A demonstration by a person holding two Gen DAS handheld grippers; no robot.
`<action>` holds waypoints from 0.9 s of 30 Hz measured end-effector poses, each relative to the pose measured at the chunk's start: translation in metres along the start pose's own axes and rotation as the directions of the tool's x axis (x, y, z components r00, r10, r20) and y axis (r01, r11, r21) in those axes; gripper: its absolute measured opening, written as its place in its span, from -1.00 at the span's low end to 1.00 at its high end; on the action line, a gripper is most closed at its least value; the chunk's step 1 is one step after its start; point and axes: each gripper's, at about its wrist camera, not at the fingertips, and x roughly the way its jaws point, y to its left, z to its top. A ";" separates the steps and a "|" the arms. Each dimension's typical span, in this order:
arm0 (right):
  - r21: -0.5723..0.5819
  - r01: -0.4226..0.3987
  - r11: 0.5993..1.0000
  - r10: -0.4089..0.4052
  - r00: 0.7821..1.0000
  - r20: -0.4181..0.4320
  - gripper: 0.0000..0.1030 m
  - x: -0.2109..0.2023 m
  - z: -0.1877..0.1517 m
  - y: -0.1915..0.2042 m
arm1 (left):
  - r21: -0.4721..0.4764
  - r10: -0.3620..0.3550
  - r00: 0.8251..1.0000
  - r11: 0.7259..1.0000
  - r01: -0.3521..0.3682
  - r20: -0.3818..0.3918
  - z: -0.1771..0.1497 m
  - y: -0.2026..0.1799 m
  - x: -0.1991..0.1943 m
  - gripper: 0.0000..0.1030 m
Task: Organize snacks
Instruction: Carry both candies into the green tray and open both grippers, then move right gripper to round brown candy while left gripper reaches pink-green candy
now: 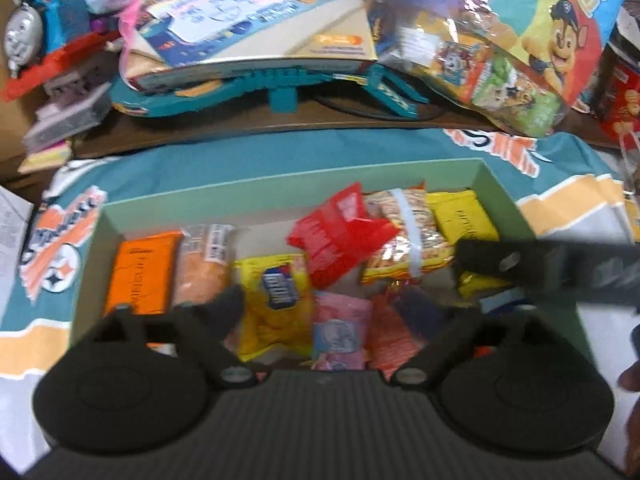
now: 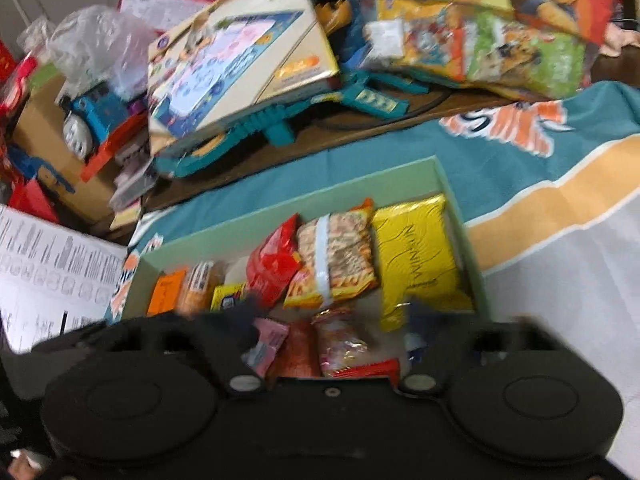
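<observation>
A pale green box [image 1: 280, 178] holds several snack packs: an orange pack [image 1: 140, 276], a yellow cookie pack [image 1: 276, 300], a red pack [image 1: 340, 232], a noodle pack [image 1: 404, 232], a yellow pack [image 1: 460, 216] and a pink pack [image 1: 340, 328]. My left gripper [image 1: 340, 312] is open and empty over the box's near side. My right gripper [image 2: 332, 320] is open and empty over the box [image 2: 304, 196], above its near packs. The right gripper's finger [image 1: 500, 262] crosses the left wrist view from the right. The yellow pack [image 2: 416, 264], noodle pack [image 2: 336, 260] and red pack [image 2: 272, 264] show in the right wrist view.
The box sits on a teal, orange and white cloth [image 1: 560, 208]. Behind it lie a toy box [image 1: 256, 28], a teal plastic toy [image 1: 280, 88], a cartoon dog bag [image 1: 540, 40] and a blue toy train [image 1: 44, 28]. A printed sheet [image 2: 48, 264] lies left.
</observation>
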 end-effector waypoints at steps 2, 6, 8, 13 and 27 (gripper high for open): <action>0.000 0.012 1.000 -0.012 1.000 0.024 0.94 -0.006 0.000 -0.001 | 0.008 0.012 1.000 1.000 -0.012 0.005 -0.004 0.001 -0.003 0.92; 0.000 0.020 1.000 -0.020 1.000 0.023 1.00 -0.012 -0.002 0.001 | 0.000 0.014 1.000 1.000 -0.014 -0.006 -0.009 0.003 -0.009 0.95; -0.006 0.025 1.000 -0.024 1.000 0.018 1.00 -0.017 -0.004 0.001 | -0.005 0.016 1.000 1.000 -0.016 -0.005 -0.012 0.004 -0.015 0.97; -0.004 0.013 1.000 -0.013 1.000 0.013 1.00 -0.036 -0.013 0.003 | -0.012 0.010 1.000 1.000 -0.010 0.007 -0.020 0.003 -0.037 0.99; -0.006 -0.011 1.000 0.012 0.999 0.035 1.00 -0.106 -0.051 0.005 | -0.014 -0.005 0.999 1.000 0.006 0.042 -0.065 0.004 -0.102 1.00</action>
